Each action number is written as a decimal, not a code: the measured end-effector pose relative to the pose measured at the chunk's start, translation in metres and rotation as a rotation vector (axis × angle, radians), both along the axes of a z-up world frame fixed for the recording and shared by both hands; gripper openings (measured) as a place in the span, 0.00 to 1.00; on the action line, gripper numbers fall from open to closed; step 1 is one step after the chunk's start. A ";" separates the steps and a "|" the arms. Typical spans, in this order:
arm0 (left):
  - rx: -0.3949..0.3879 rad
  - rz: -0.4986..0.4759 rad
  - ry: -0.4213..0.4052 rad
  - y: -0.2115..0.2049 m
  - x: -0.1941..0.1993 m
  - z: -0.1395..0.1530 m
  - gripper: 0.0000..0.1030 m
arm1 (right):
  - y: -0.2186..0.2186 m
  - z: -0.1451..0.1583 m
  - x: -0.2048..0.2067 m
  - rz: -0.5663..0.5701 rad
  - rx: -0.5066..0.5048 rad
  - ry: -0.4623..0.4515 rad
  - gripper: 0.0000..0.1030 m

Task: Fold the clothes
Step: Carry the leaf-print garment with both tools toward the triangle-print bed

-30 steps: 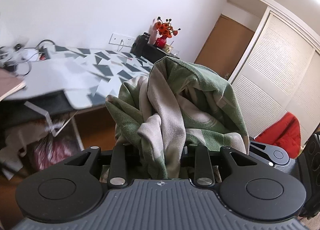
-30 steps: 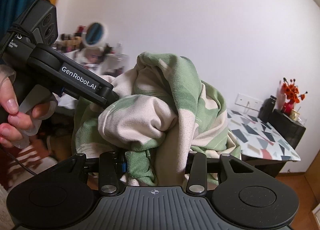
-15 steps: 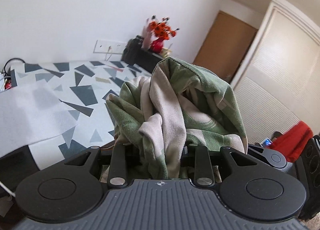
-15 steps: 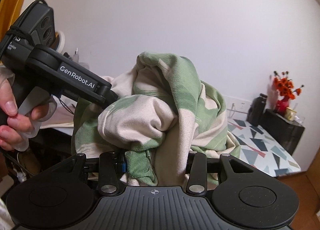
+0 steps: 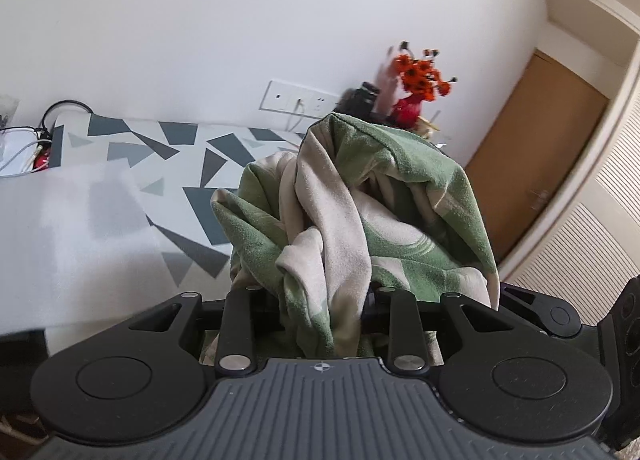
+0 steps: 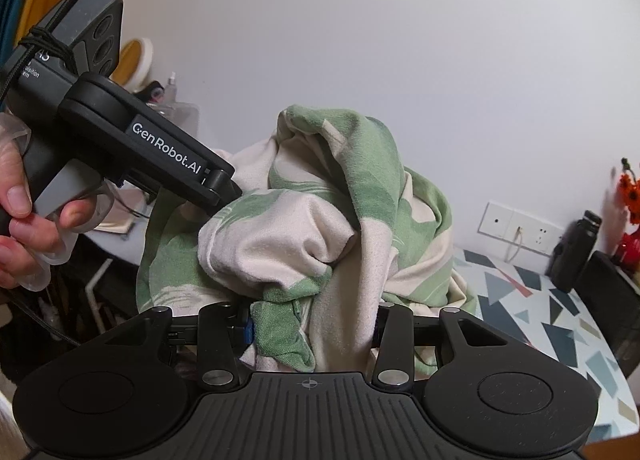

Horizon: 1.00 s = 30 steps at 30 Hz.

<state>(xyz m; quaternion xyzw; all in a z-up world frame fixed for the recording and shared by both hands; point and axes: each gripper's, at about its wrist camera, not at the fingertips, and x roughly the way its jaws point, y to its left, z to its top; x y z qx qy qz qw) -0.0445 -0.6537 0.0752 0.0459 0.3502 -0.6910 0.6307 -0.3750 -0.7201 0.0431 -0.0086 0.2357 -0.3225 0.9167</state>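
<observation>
Both tools (image 5: 326,324) (image 6: 310,334) gripping garment (image 6: 320,228)

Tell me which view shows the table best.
The left wrist view: the patterned table spreads wide, though the garment covers its right part. The right wrist view catches only a corner beside the garment.

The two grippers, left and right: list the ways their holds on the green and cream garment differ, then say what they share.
The right gripper has cloth bunched between its fingers at the base, while the left gripper reaches in from the side, its tip buried in a fold. A hand shows on the left gripper's handle; none shows on the right's. Both are shut on the same garment, held off the patterned table.
</observation>
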 end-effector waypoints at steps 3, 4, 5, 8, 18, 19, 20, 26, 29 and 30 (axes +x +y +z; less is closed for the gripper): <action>0.014 -0.010 0.007 -0.039 0.011 -0.006 0.29 | -0.040 -0.004 0.011 -0.017 0.006 0.020 0.37; 0.016 -0.016 0.010 -0.052 0.016 -0.008 0.29 | -0.053 -0.005 0.015 -0.025 0.008 0.026 0.37; 0.020 -0.020 0.014 -0.065 0.020 -0.008 0.29 | -0.067 -0.005 0.019 -0.032 0.012 0.032 0.37; 0.024 -0.032 0.024 -0.101 0.033 -0.010 0.29 | -0.107 -0.007 0.028 -0.041 0.005 0.049 0.37; 0.016 -0.025 0.044 -0.177 0.040 -0.021 0.29 | -0.195 -0.020 0.028 -0.059 -0.003 0.093 0.37; 0.018 -0.023 0.052 -0.184 0.039 -0.023 0.29 | -0.203 -0.022 0.026 -0.057 -0.003 0.104 0.37; 0.025 -0.016 0.063 -0.193 0.038 -0.026 0.29 | -0.211 -0.023 0.025 -0.054 -0.002 0.116 0.37; -0.003 0.044 0.082 -0.235 0.032 -0.028 0.29 | -0.267 -0.025 0.011 0.000 -0.048 0.115 0.37; -0.011 0.112 0.060 -0.265 0.025 -0.031 0.29 | -0.305 -0.034 0.002 0.064 -0.086 0.110 0.37; -0.014 0.135 0.053 -0.275 0.023 -0.032 0.29 | -0.320 -0.039 -0.001 0.088 -0.085 0.109 0.37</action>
